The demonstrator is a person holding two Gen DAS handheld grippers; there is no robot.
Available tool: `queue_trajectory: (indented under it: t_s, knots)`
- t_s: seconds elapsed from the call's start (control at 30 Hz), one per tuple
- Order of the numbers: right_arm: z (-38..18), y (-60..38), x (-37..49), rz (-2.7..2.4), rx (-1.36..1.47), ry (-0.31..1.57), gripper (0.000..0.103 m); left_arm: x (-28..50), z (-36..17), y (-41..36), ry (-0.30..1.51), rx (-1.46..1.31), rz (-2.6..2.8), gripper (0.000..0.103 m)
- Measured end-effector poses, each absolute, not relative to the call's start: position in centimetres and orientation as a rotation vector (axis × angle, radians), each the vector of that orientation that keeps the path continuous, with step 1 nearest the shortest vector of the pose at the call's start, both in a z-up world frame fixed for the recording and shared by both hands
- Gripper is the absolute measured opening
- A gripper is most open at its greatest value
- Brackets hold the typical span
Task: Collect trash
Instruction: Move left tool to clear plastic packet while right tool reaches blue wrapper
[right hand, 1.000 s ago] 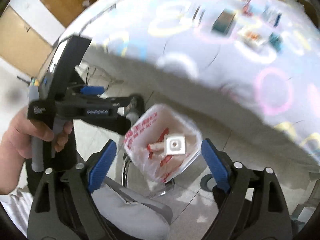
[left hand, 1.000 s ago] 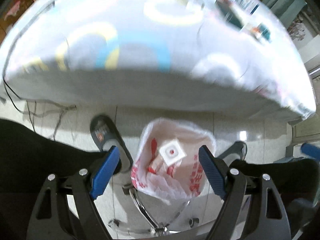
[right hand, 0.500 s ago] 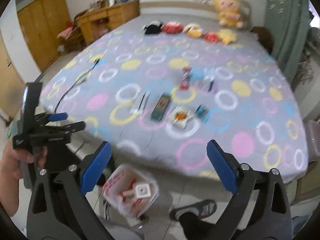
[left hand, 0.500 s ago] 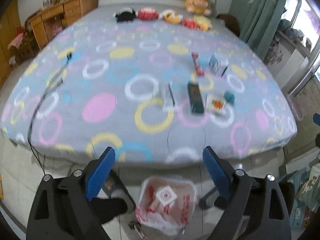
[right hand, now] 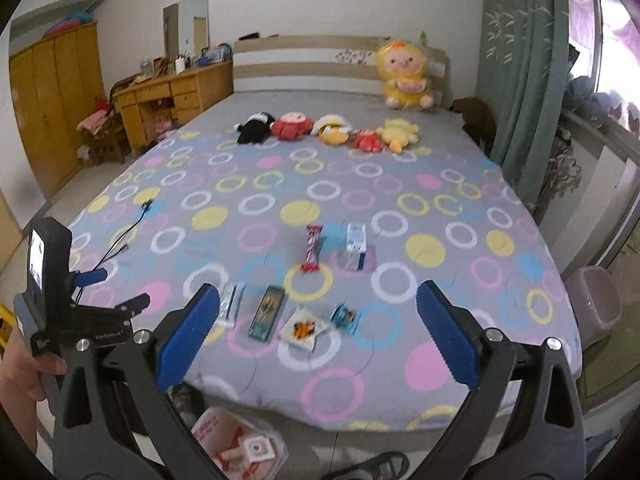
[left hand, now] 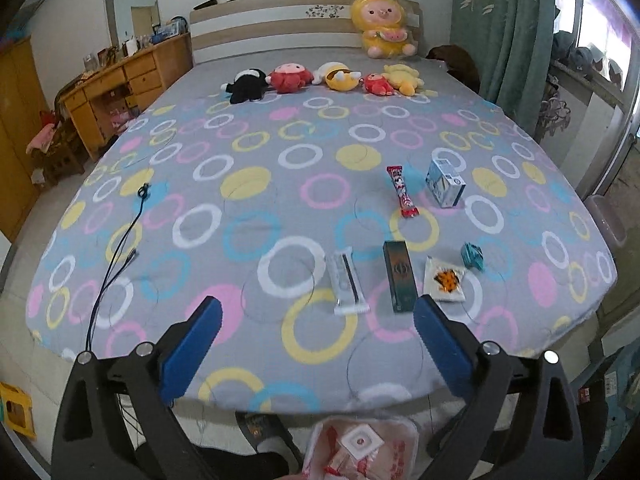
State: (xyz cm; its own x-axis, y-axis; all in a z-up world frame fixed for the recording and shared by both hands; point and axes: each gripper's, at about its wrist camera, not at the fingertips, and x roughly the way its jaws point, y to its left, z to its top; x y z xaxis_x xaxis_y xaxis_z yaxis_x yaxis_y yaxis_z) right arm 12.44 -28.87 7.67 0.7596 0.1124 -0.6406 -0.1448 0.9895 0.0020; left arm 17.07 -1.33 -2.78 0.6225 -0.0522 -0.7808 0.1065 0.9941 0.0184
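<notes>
I am seeing the white plastic bag with red print sitting open at the bottom centre of the left wrist view, on the floor below the bed's near edge, holding a white square packet on top of red-and-white wrappers; in the right wrist view the same bag is lying at the lower left. I am holding the left gripper released, its jaws having just been opening with nothing between them, and the right gripper is likewise spread wide after opening, empty. Across the bed, covered in a grey sheet with coloured rings, trash is lying from left to right in the lower right part of the left view: a clear wrapper, a dark green box, a white sachet with orange print and a teal crumpled wrapper; just above them sit a red snack stick and a blue-white carton. A black cable is trailing down the left side. Plush toys are lining the headboard at the top, a wooden dresser is standing upper left, and green curtains are hanging upper right.
</notes>
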Motion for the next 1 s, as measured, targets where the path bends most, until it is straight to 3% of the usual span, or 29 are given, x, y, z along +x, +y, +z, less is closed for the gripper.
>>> queue_trajectory:
  t_s: [0.17, 0.37, 1.0]
  knots:
    - [7.3, -28.7, 14.3, 0.085, -0.106, 0.644, 0.096, 20.7, -4.5, -2.2, 0.912, 0.075, -0.085, 0.095]
    - [3.7, -29.9, 19.3, 0.013, -0.047, 0.744, 0.096, 24.9, -8.5, -2.6, 0.981, 0.063, -0.070, 0.095]
    - [-17.0, -32.0, 32.8, -0.090, 0.057, 1.242, 0.096, 33.9, -21.5, -3.1, 1.187, 0.058, -0.034, 0.095]
